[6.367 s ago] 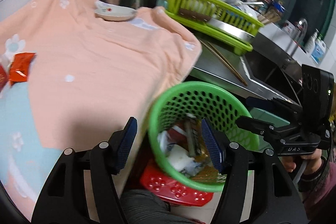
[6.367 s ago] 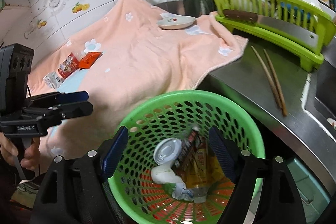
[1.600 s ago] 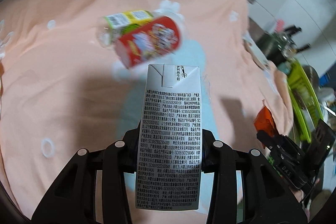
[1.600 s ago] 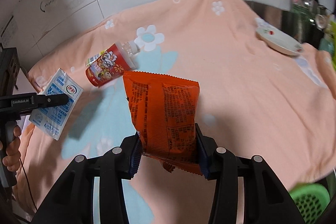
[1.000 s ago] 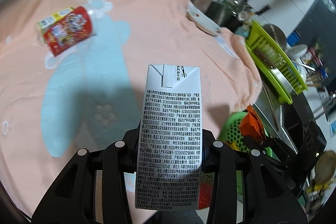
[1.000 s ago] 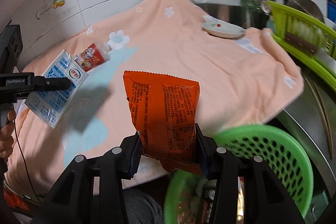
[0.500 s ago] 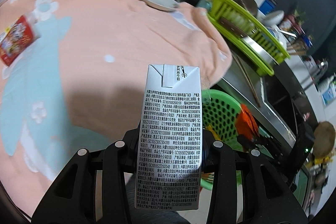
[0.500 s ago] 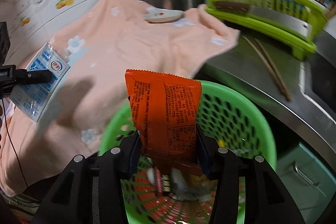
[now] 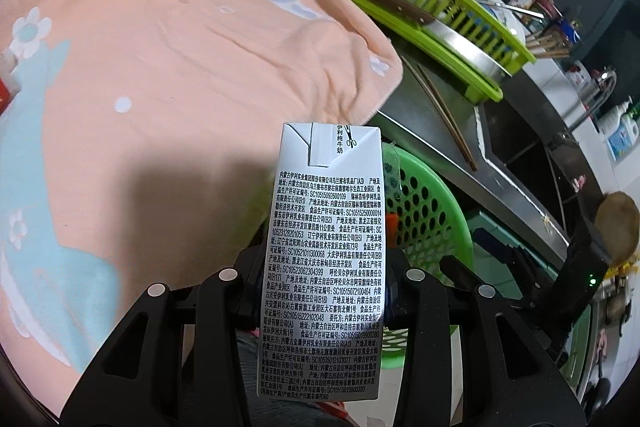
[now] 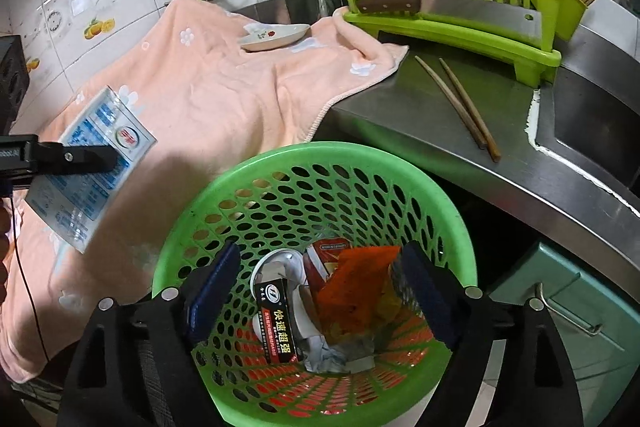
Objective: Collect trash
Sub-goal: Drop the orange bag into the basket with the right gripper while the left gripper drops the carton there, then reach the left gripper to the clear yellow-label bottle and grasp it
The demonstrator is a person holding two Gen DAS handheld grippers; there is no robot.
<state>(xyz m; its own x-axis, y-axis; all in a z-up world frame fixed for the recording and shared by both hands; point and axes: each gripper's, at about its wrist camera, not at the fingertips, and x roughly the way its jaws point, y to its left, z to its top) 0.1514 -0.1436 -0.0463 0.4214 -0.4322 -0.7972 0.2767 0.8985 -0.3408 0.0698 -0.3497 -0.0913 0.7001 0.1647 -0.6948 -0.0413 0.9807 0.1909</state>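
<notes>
Your left gripper (image 9: 324,275) is clamped on the milk carton (image 9: 325,259), held over the towel (image 9: 160,59) edge beside the green basket (image 10: 400,163). Your right gripper (image 10: 320,291) is spread wide over the basket, gripping nothing; the orange wrapper (image 10: 356,279) lies inside. The carton hides most of the basket from the left camera.

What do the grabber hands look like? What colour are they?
Both are black plastic. The right gripper has chunky arms with round silver bolts and dark blue pads on its fingers. The left gripper has the same black arms and silver bolts. From the side it shows small white lettering and a thin black cable hanging below.
</notes>
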